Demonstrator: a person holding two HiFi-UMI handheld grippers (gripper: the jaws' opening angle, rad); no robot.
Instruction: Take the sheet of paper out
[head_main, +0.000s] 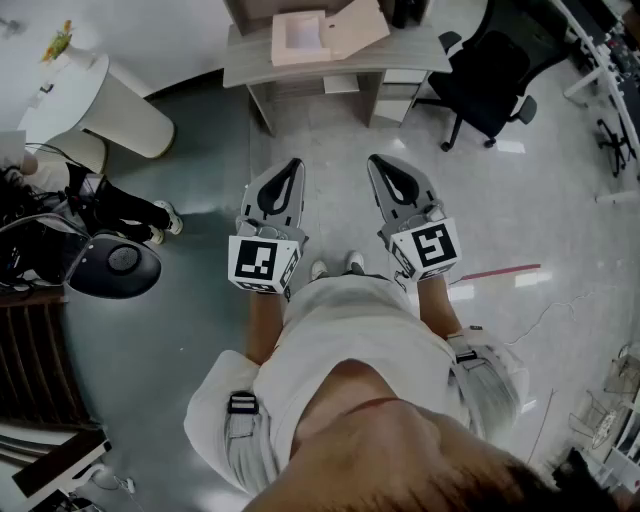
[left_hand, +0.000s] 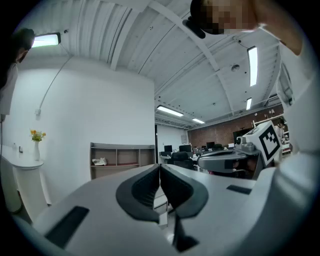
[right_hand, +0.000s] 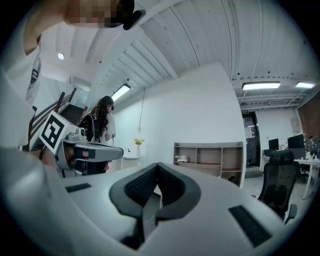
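Observation:
A grey wooden shelf unit (head_main: 330, 62) stands a few steps ahead of me. On its top lie a pale open box (head_main: 298, 36) and a tan flat board (head_main: 357, 27); I cannot make out a separate sheet of paper. My left gripper (head_main: 293, 164) and right gripper (head_main: 376, 160) are held level at waist height, side by side, pointing toward the unit and well short of it. Both are shut with nothing between the jaws, as the left gripper view (left_hand: 160, 168) and the right gripper view (right_hand: 158, 165) show. A white crumpled thing (left_hand: 99, 161) lies in the unit's left compartment.
A black office chair (head_main: 490, 75) stands right of the unit. At the left are a white round table (head_main: 75, 85) with a flower vase (head_main: 58, 42) and a person with a dark bag (head_main: 70, 215). Glossy floor stretches between me and the unit.

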